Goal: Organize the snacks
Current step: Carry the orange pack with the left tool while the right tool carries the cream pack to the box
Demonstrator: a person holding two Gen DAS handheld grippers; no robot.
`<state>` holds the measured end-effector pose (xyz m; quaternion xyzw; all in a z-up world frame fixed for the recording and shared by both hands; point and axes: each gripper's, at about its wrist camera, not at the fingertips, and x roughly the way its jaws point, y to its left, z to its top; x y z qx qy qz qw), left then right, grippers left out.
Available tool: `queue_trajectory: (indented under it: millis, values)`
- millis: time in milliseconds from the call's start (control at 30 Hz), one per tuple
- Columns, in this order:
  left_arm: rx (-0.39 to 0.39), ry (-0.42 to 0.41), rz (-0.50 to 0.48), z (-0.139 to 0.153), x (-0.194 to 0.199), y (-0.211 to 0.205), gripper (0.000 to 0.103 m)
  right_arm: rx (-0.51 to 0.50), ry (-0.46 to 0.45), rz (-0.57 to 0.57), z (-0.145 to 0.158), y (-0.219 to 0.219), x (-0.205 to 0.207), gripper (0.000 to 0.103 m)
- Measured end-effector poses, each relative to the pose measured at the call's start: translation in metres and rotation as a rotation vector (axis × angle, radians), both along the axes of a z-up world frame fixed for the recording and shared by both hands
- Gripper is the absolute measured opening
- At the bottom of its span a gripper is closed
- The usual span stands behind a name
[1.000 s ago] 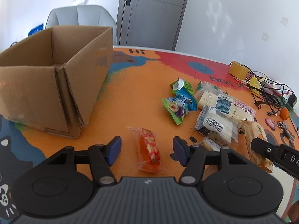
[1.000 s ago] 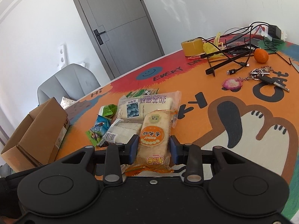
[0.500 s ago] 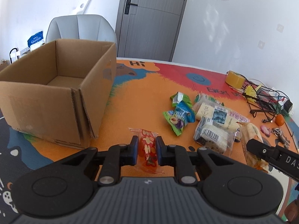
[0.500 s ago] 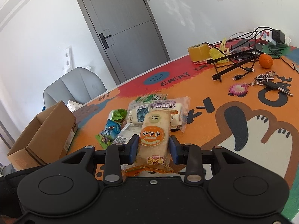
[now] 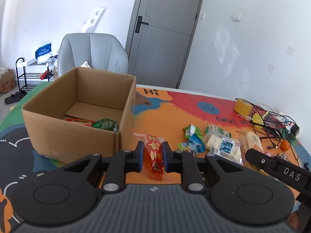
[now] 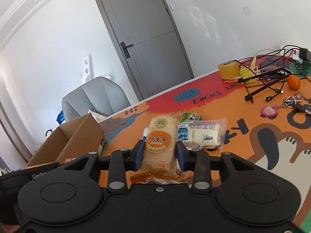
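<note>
The open brown cardboard box (image 5: 77,116) stands at the left of the colourful printed table mat (image 5: 175,106); inside lie a red flat packet (image 5: 78,120) and a green crinkled wrapper (image 5: 106,124). The left gripper (image 5: 153,156) is clamped on the clear orange sweet packet with flower shapes (image 5: 154,151), now lifted off the mat; a second ago its jaws stood wide around it. The right gripper (image 6: 160,155) pinches the long clear-wrapped cake with an orange round label (image 6: 160,143), raised higher than before.

Snacks, some boxed, some loose
Orange-red clear candy packet (image 5: 154,151) and tan cake pack (image 6: 159,145) are each pinched upright; open brown cardboard box (image 5: 77,116) holds two packets.
</note>
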<state>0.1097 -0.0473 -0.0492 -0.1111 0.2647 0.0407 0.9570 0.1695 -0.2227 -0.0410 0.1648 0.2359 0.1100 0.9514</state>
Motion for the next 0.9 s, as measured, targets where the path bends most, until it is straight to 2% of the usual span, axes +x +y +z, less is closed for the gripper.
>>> queue_trajectory:
  millis: [467, 567, 633, 900]
  values:
    - [-0.015, -0.072, 0.060, 0.026, -0.012, 0.037, 0.018, -0.005, -0.048, 0.085, 0.022, 0.041, 0.006, 0.036]
    - [-0.020, -0.080, 0.070, 0.029, -0.011, 0.045, 0.014, -0.006, -0.054, 0.105, 0.025, 0.051, 0.008, 0.036]
    - [-0.020, -0.089, 0.080, 0.031, -0.012, 0.050, 0.007, -0.007, -0.058, 0.117, 0.027, 0.057, 0.010, 0.036]
    - [-0.045, -0.072, 0.117, 0.032, -0.012, 0.071, 0.005, -0.013, -0.065, 0.165, 0.031, 0.080, 0.015, 0.036]
